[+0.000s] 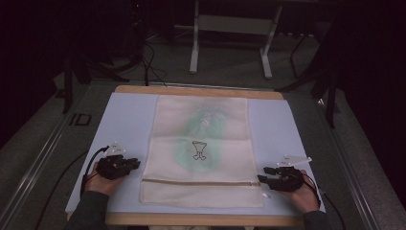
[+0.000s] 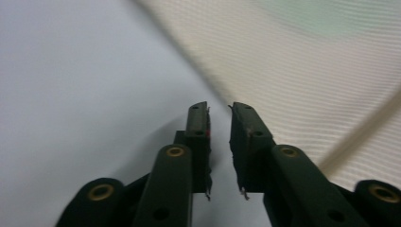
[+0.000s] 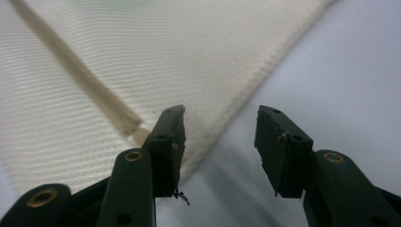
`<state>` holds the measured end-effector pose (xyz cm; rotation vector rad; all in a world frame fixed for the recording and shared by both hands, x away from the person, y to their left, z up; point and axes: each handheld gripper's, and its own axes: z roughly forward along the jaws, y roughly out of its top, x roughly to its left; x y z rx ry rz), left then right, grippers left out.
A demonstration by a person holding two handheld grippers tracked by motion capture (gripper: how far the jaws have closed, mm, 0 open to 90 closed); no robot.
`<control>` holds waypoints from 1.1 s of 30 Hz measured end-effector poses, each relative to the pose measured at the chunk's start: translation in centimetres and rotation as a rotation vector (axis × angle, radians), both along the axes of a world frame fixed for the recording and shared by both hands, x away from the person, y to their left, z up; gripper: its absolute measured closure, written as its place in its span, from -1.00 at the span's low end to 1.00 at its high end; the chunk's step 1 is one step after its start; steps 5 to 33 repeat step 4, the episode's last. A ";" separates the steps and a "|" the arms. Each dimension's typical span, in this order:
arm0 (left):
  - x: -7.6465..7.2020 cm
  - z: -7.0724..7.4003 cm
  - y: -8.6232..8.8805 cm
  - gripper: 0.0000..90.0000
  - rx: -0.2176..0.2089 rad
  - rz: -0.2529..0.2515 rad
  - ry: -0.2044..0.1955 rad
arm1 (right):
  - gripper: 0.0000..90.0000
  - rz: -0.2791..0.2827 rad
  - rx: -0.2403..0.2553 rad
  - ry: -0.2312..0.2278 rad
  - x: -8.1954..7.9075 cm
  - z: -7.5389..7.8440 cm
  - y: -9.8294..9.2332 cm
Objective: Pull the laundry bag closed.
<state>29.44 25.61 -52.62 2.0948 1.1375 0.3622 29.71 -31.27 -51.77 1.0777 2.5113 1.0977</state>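
While apart, grippers [image 1: 139,164] [image 1: 260,178] beside bag [image 1: 201,143]

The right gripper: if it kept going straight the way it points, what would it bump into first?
Probably the cream mesh bag: the right gripper points at its side edge near the zipper, jaws open. How near is hard to judge.

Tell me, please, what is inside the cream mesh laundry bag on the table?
Through the mesh laundry bag a pale green garment shows faintly, with a small black-outlined figure at its middle. The weave blurs its shape, so what kind of garment it is cannot be made out.
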 end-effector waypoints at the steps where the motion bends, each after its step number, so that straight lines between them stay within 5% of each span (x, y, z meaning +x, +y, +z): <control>1: 0.0 0.0 0.1 0.65 0.015 0.022 -0.005 | 0.17 -0.010 0.000 -0.004 0.1 -0.1 -0.1; 4: 0.2 -0.2 0.3 0.48 0.060 0.098 -0.039 | 0.16 -0.046 0.001 -0.015 0.3 -0.3 -0.3; 33: 0.2 -0.2 0.3 0.48 0.060 0.098 -0.039 | 0.16 -0.046 0.001 -0.015 0.3 -0.3 -0.3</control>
